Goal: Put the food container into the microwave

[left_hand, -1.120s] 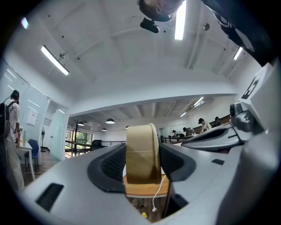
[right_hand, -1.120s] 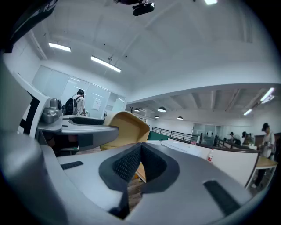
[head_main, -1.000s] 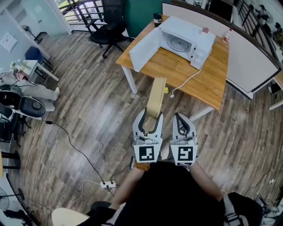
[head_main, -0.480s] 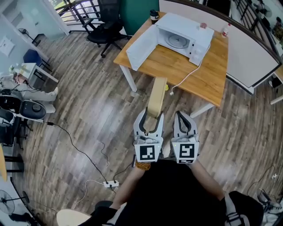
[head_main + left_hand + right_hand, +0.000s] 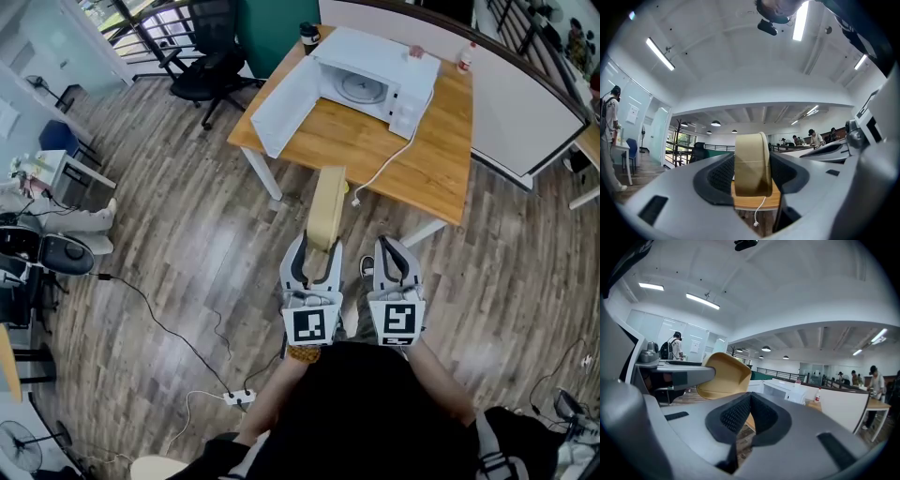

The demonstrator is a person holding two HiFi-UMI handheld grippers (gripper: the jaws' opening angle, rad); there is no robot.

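Observation:
A tan food container (image 5: 327, 208) is held on edge between the jaws of my left gripper (image 5: 317, 246), which is shut on it; in the left gripper view the container (image 5: 751, 164) fills the gap between the pads. My right gripper (image 5: 393, 247) travels beside it, shut and empty (image 5: 750, 401). Ahead stands a white microwave (image 5: 375, 84) with its door (image 5: 281, 105) swung open to the left, on a wooden table (image 5: 375, 150). From the right gripper view the container (image 5: 724, 376) shows at the left and the microwave (image 5: 783, 390) beyond it.
A white power cord (image 5: 380, 176) hangs off the table's near edge. A dark cup (image 5: 309, 36) and a small bottle (image 5: 464, 58) stand by the microwave. A white partition (image 5: 525, 103) runs behind the table, an office chair (image 5: 211, 56) stands at its left, and a power strip (image 5: 234, 397) lies on the floor.
Both grippers have advanced a little over the floor toward the table, the left still holding the container. The right jaws stay shut.

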